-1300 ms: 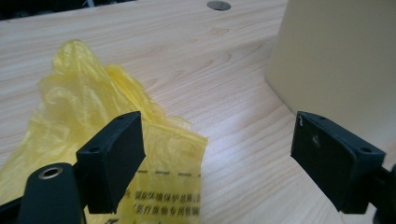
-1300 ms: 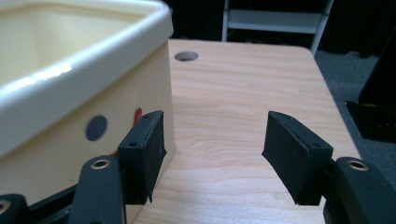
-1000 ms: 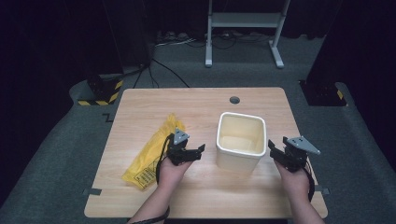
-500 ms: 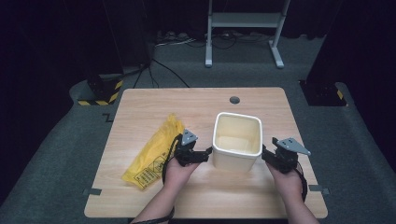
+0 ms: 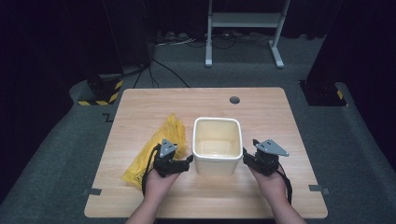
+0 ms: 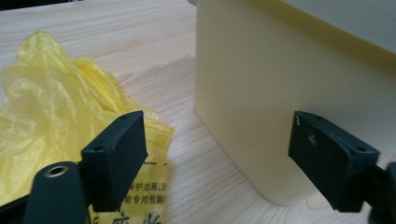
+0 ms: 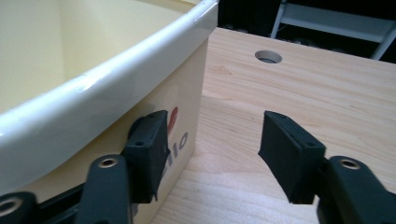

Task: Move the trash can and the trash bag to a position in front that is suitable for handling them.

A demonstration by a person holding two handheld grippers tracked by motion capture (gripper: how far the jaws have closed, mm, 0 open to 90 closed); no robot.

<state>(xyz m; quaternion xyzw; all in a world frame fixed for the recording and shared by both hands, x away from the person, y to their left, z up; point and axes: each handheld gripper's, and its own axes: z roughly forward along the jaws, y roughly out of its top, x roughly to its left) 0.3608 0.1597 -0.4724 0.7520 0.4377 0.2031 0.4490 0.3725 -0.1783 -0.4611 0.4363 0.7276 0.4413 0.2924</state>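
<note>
Cream bin [image 5: 217,145] sits between both grippers, beside each pair of jaws.

The cream bin [image 7: 93,84] carries red and dark lettering low on its side, readable only as "llo". Black Chinese characters run along the yellow bag [image 6: 60,126] lying beside the bin, too cut off to read.

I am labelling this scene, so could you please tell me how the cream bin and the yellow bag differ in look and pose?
The cream bin is rigid, opaque and boxy, standing upright with its mouth open; the yellow bag is thin, translucent film, crumpled and lying flat. The bin's side carries a red and dark logo, the bag black printed characters. The bin sits between the left gripper and right gripper; the bag lies beside and under the left one. Both rest on the wooden table.
</note>
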